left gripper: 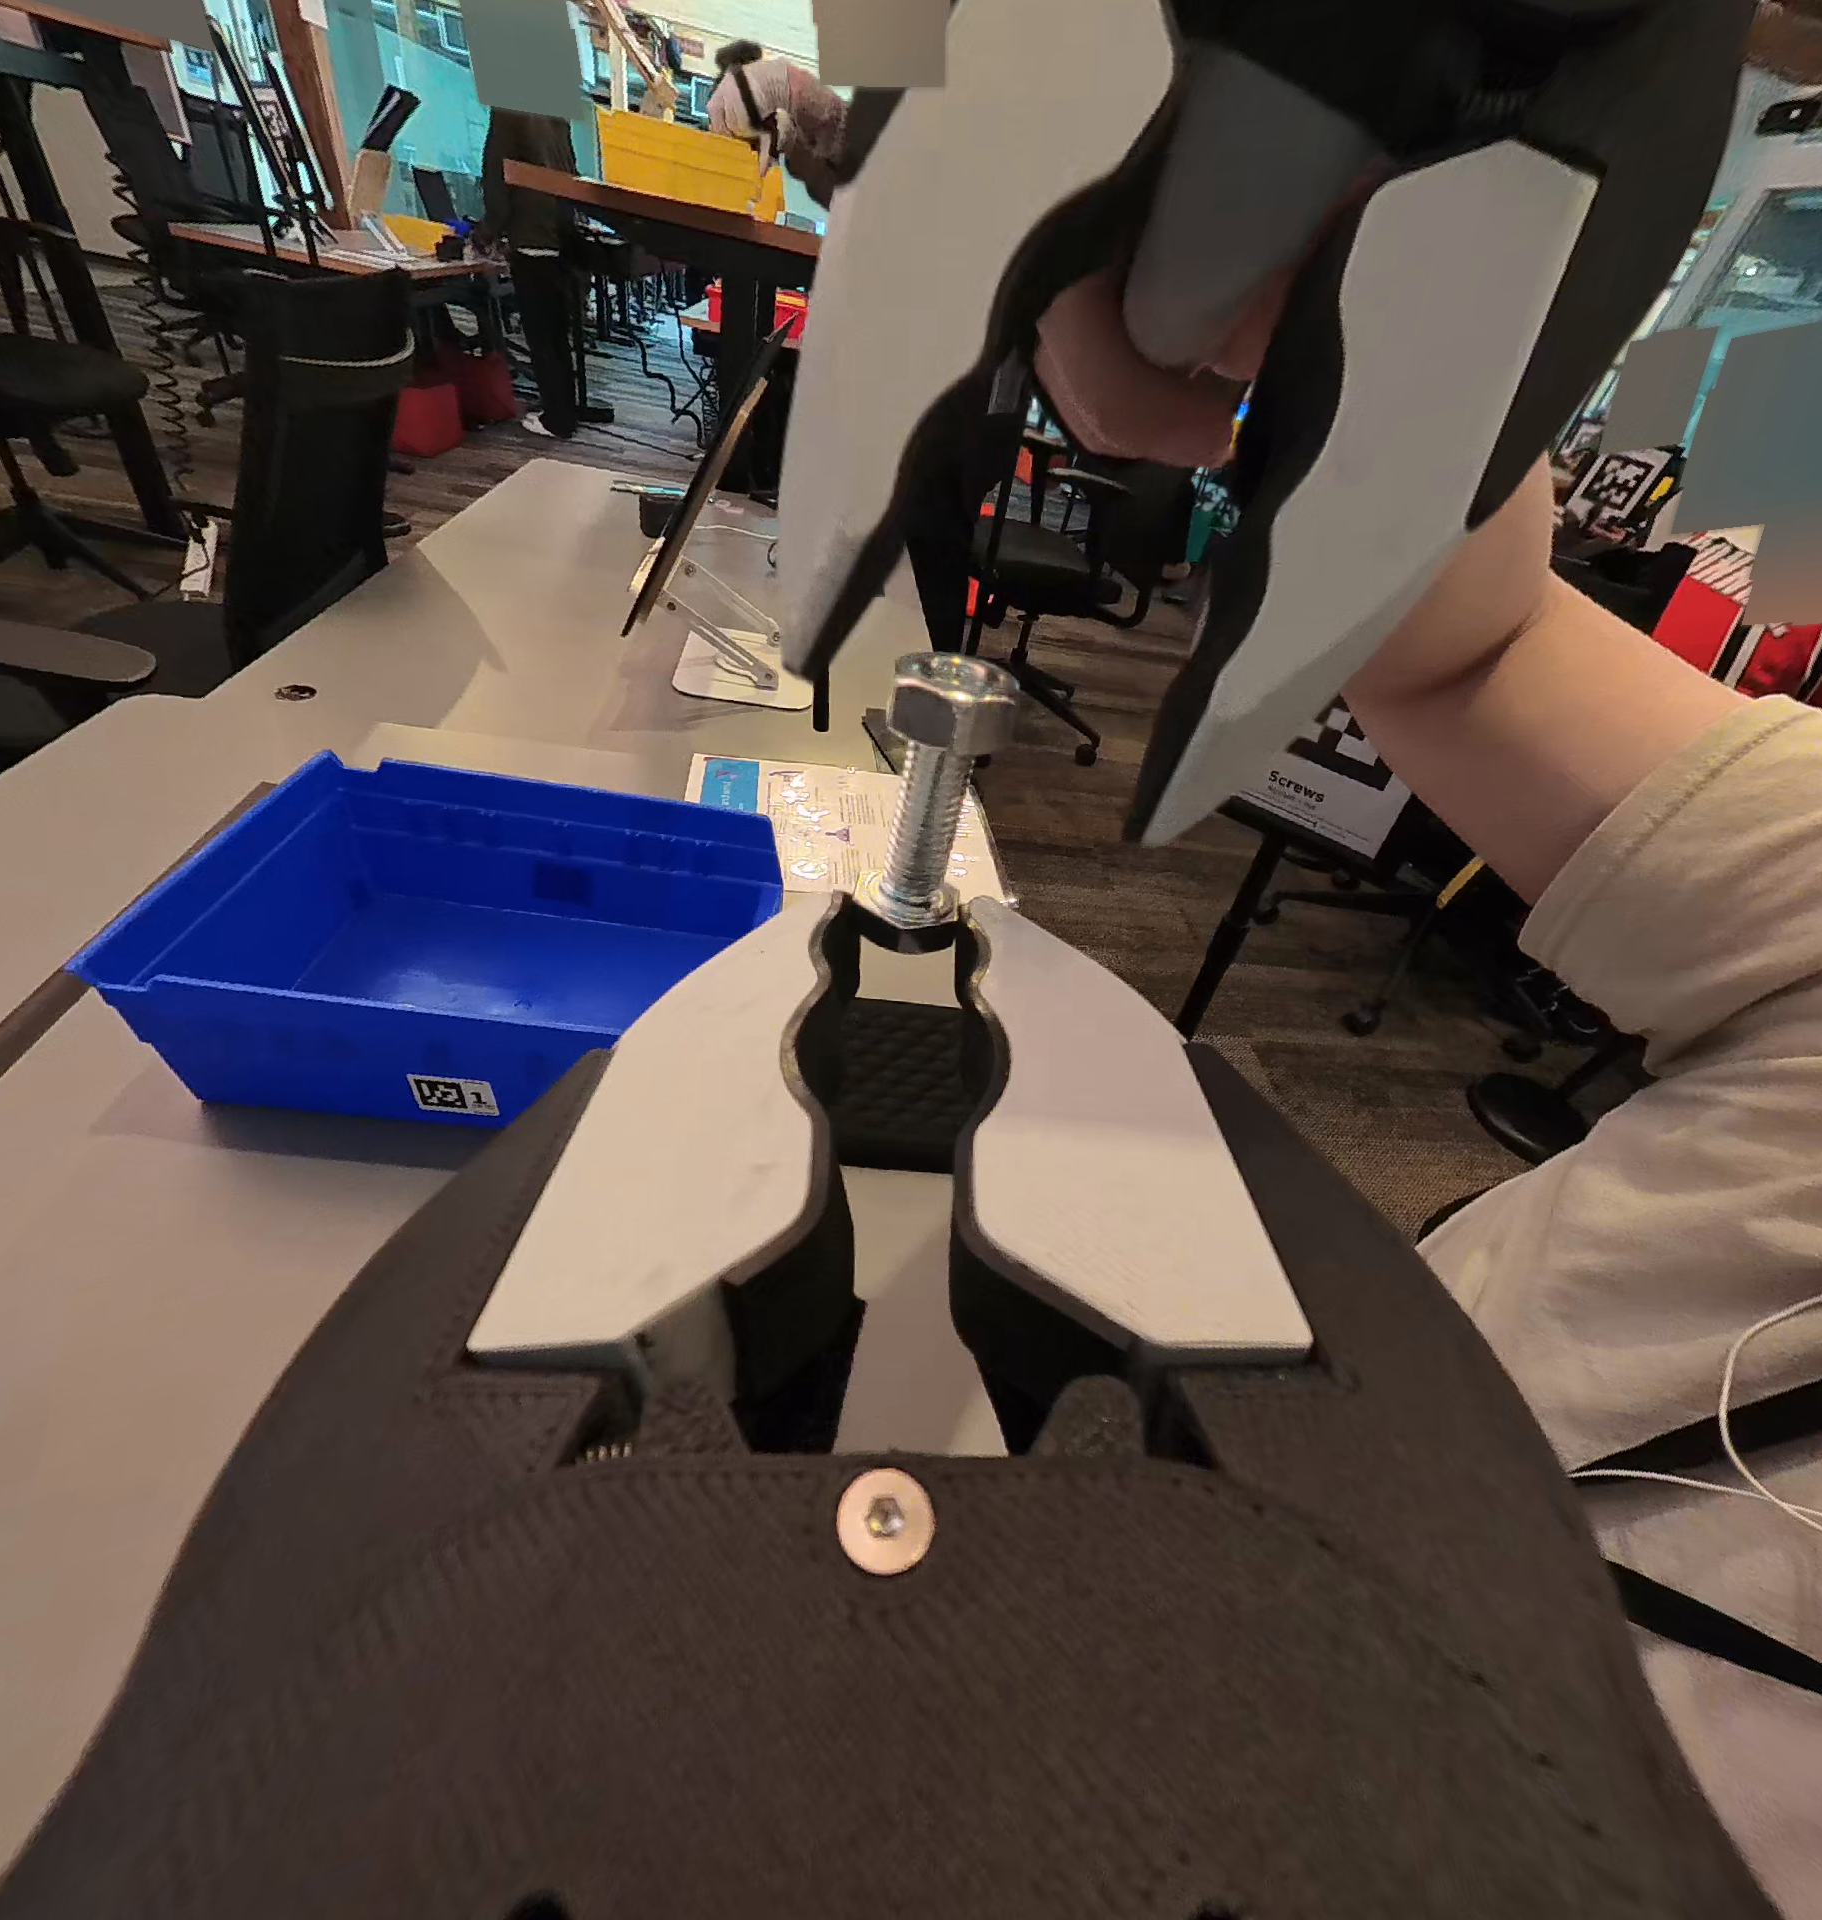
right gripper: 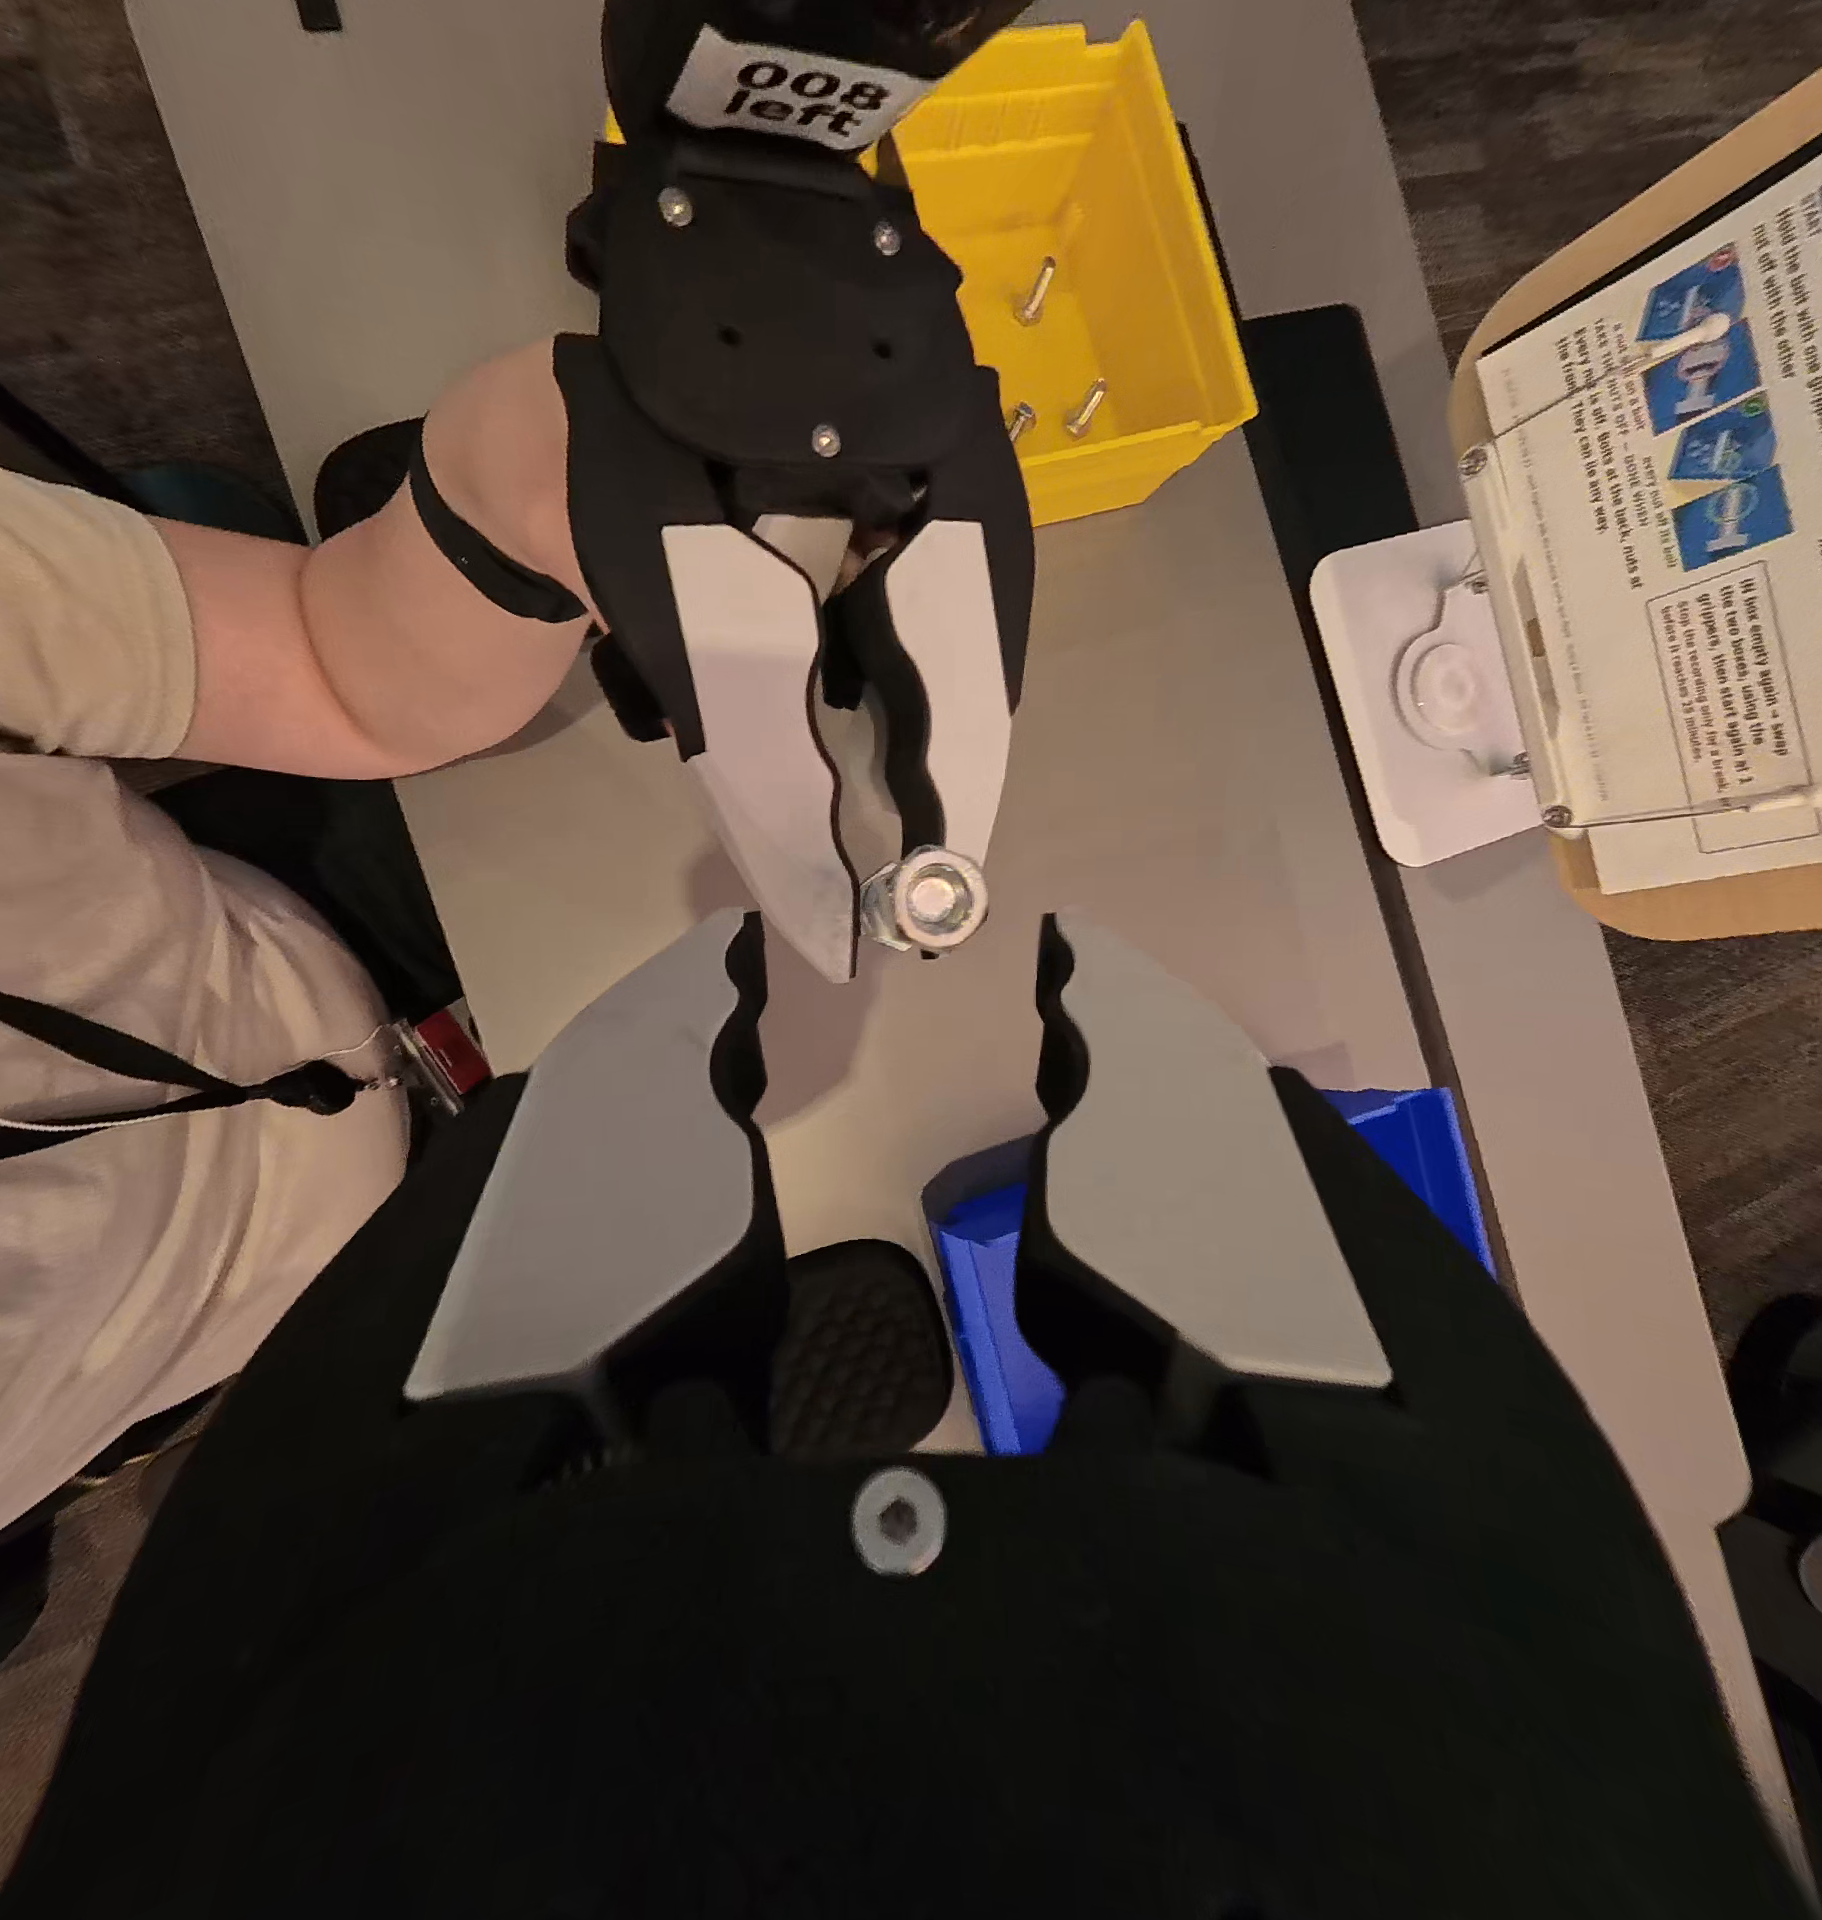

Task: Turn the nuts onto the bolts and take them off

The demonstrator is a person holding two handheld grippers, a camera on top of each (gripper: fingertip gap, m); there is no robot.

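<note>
A silver bolt [left gripper: 922, 831] stands upright with its threaded shaft pointing up. My left gripper [left gripper: 907, 920] is shut on the bolt's lower end. A silver hex nut [left gripper: 951, 701] sits at the top of the thread. My right gripper [left gripper: 980, 748] hangs over the nut from above, open, with one finger on each side and not touching it. In the right wrist view I look straight down on the nut [right gripper: 926, 899]. It lies just beyond my open right gripper [right gripper: 896, 925], and the left gripper's fingers [right gripper: 782, 727] come in from the top.
An empty blue bin [left gripper: 294, 1029] stands on the grey table to the left of the bolt and also shows in the right wrist view [right gripper: 990, 1299]. A yellow bin [right gripper: 1187, 260] holds three loose bolts [right gripper: 1037, 291]. An instruction sheet on a stand [right gripper: 1665, 520] is at the right. Less than 4 cm separates the two grippers' tips.
</note>
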